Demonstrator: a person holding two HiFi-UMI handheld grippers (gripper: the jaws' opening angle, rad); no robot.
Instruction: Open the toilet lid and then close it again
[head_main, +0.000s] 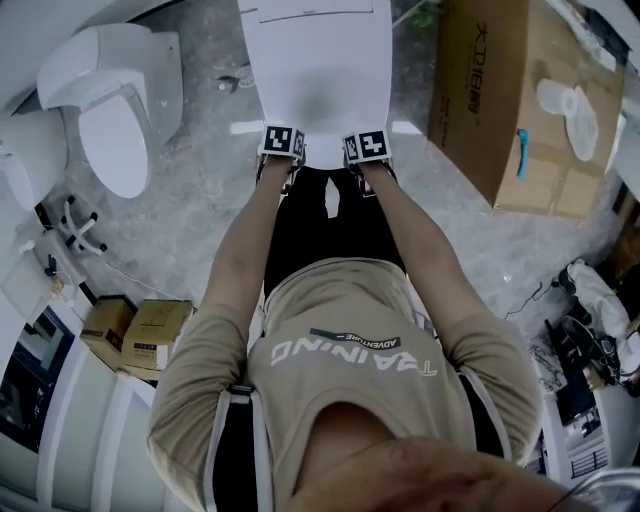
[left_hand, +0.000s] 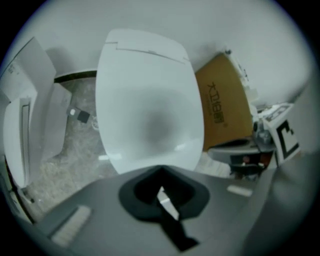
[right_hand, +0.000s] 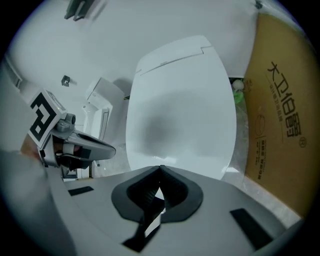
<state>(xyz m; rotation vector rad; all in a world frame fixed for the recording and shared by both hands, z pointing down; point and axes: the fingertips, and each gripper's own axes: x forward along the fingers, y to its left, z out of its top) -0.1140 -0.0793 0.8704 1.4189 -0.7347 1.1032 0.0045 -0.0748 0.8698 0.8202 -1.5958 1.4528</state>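
The white toilet lid (head_main: 315, 60) lies down flat, filling the middle of both gripper views (left_hand: 150, 115) (right_hand: 180, 110). In the head view my left gripper (head_main: 283, 142) and right gripper (head_main: 366, 146) sit side by side at the lid's front edge, marker cubes on top. The left gripper (left_hand: 160, 171) has its jaws closed tip to tip, nothing between them, just short of the lid's rim. The right gripper (right_hand: 160, 170) is shut the same way. Each gripper also shows in the other's view: the right gripper (left_hand: 272, 140) and the left gripper (right_hand: 55, 135).
A second white toilet (head_main: 110, 90) stands at the upper left. A large cardboard box (head_main: 520, 100) sits close to the lid's right side. Small cardboard boxes (head_main: 140, 330) lie at the lower left, cables and clutter (head_main: 590, 330) at the right. The floor is grey stone.
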